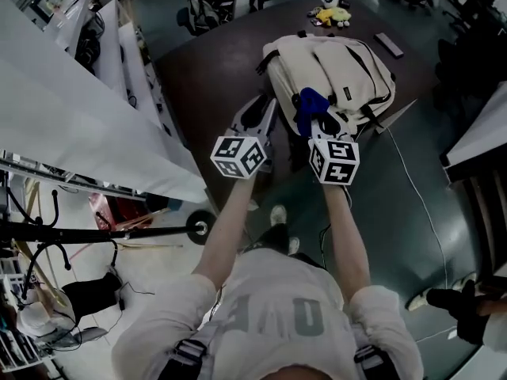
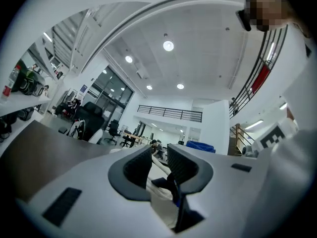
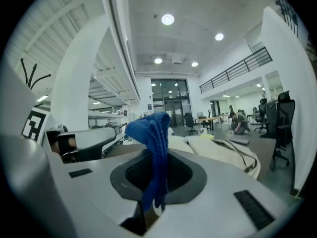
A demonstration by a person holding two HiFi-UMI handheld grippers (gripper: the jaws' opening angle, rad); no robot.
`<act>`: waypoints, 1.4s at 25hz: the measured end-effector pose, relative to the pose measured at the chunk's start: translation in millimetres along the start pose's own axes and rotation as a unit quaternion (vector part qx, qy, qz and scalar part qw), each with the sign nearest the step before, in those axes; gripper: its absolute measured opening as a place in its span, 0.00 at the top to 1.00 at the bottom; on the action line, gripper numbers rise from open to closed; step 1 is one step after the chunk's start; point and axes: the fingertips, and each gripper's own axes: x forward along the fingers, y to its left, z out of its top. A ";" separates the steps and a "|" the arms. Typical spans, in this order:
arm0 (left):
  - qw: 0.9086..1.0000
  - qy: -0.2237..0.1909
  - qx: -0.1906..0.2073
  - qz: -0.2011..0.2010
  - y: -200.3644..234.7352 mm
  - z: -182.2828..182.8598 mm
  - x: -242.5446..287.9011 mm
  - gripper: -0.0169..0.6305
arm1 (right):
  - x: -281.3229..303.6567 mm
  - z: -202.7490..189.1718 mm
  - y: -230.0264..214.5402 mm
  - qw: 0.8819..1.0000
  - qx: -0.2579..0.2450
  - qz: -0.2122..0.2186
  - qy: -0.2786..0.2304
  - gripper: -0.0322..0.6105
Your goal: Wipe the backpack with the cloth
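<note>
A beige backpack with dark straps lies on the dark table. My right gripper is at the backpack's near edge, shut on a blue cloth that sticks up from its jaws. In the right gripper view the cloth hangs pinched in that gripper, with the backpack just beyond. My left gripper hovers beside the backpack's left side. Its jaws stand apart in the left gripper view, with beige backpack fabric and a dark strap showing past them and nothing pinched.
A yellow plush toy and a dark flat object lie on the table beyond the backpack. A thin cable runs down over the floor at the right. An office chair stands at the far side. White panels fill the left.
</note>
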 end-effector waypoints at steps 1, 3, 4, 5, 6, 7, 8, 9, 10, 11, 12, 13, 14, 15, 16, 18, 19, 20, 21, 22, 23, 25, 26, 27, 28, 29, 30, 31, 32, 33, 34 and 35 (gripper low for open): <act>1.000 -0.004 0.004 0.001 -0.2 5.5 6.5 0.82 | 7.3 13.9 -6.1 1.000 -0.013 0.001 -0.006 0.88; 1.000 -0.006 0.015 0.007 1.9 11.3 21.1 0.90 | 25.5 34.6 -20.0 0.999 -0.038 0.003 -0.012 0.88; 1.000 -0.005 0.022 0.010 3.6 11.3 29.3 0.94 | 35.5 42.3 -27.7 0.999 -0.046 0.006 -0.013 0.88; 1.000 -0.004 0.025 0.012 5.4 9.9 38.3 0.96 | 44.6 49.8 -35.6 0.999 -0.049 0.010 -0.016 0.88; 1.000 -0.005 0.024 0.014 7.4 7.8 47.4 0.96 | 52.2 58.1 -43.3 0.998 -0.050 0.016 -0.020 0.88; 1.000 -0.008 0.020 0.014 9.8 5.7 56.8 0.97 | 58.7 67.7 -50.2 0.998 -0.050 0.022 -0.026 0.88; 1.000 -0.012 0.013 0.014 13.0 4.2 67.1 0.96 | 65.3 78.9 -56.3 0.997 -0.056 0.029 -0.032 0.88; 1.000 -0.016 0.007 0.014 16.4 3.1 78.9 0.97 | 73.0 91.3 -62.0 0.996 -0.071 0.034 -0.037 0.88; 1.000 -0.018 0.002 0.015 19.5 1.4 91.3 0.97 | 81.9 103.2 -67.5 0.994 -0.093 0.038 -0.040 0.88; 1.000 -0.017 -0.002 0.017 21.8 -1.3 102.7 0.97 | 91.7 112.9 -72.8 0.992 -0.117 0.041 -0.039 0.88; 1.000 -0.015 -0.005 0.019 23.4 -4.4 112.0 0.97 | 102.6 120.0 -77.2 0.989 -0.137 0.045 -0.036 0.88; 1.000 -0.012 -0.006 0.021 25.1 -6.6 119.0 0.97 | 114.4 125.3 -79.9 0.987 -0.149 0.050 -0.033 0.88; 1.000 -0.010 -0.008 0.026 27.8 -7.3 124.2 0.97 | 127.5 129.7 -81.0 0.985 -0.157 0.057 -0.029 0.89; 0.999 -0.008 -0.009 0.032 31.7 -6.7 127.9 0.97 | 141.6 133.1 -80.8 0.984 -0.165 0.065 -0.025 0.88; 0.999 -0.006 -0.010 0.040 36.3 -6.1 129.9 0.97 | 155.9 134.3 -79.6 0.981 -0.178 0.073 -0.018 0.88; 0.998 0.000 -0.009 0.061 46.2 -8.6 128.5 0.97 | 183.6 127.5 -75.4 0.973 -0.212 0.092 0.006 0.88; 0.997 0.003 -0.006 0.073 51.8 -10.9 126.1 0.97 | 196.9 121.1 -72.2 0.967 -0.230 0.104 0.020 0.88; 0.996 0.005 -0.004 0.087 58.2 -12.7 123.3 0.97 | 210.1 114.2 -68.4 0.961 -0.247 0.118 0.034 0.88; 0.995 0.005 -0.004 0.102 65.4 -13.3 120.3 0.97 | 223.5 107.5 -64.6 0.954 -0.265 0.131 0.046 0.88; 0.993 0.003 -0.005 0.118 73.1 -12.6 117.3 0.97 | 237.2 101.8 -61.1 0.946 -0.286 0.144 0.056 0.88; 0.991 -0.001 -0.006 0.134 80.5 -10.8 114.4 0.97 | 250.6 97.7 -57.8 0.936 -0.309 0.155 0.064 0.88; 0.986 -0.008 -0.005 0.166 92.4 -6.2 108.7 0.97 | 274.5 92.5 -51.9 0.917 -0.352 0.173 0.074 0.89; 0.983 -0.012 -0.003 0.181 96.9 -4.4 105.5 0.97 | 284.7 89.9 -48.7 0.906 -0.375 0.181 0.079 0.88; 0.981 -0.016 -0.003 0.195 100.7 -3.1 102.5 0.97 | 294.4 86.2 -45.1 0.892 -0.401 0.190 0.084 0.88; 0.978 -0.019 -0.004 0.208 104.0 -2.4 99.6 0.97 | 303.8 80.4 -41.2 0.876 -0.429 0.199 0.091 0.88; 0.975 -0.022 -0.004 0.220 106.5 -2.2 97.1 0.97 | 312.7 72.0 -37.2 0.858 -0.459 0.209 0.100 0.88; 0.973 -0.023 -0.003 0.229 108.2 -2.5 94.9 0.97 | 320.5 61.1 -33.7 0.838 -0.488 0.219 0.111 0.88; 0.971 -0.022 -0.001 0.237 109.2 -3.7 92.7 0.97 | 326.2 48.4 -30.6 0.818 -0.514 0.228 0.123 0.88; 0.970 -0.021 -0.001 0.244 109.9 -5.8 90.3 0.97 | 329.1 35.2 -27.7 0.799 -0.536 0.239 0.133 0.88; 0.968 -0.021 -0.002 0.250 110.5 -8.5 88.0 0.97 | 329.5 23.0 -24.8 0.783 -0.553 0.248 0.141 0.88; 0.967 -0.021 -0.005 0.255 110.9 -11.0 86.1 0.97 | 328.5 13.5 -22.0 0.771 -0.566 0.255 0.145 0.88; 0.965 -0.021 -0.007 0.260 111.0 -12.9 84.8 0.97 | 327.1 7.2 -20.0 0.762 -0.576 0.258 0.146 0.89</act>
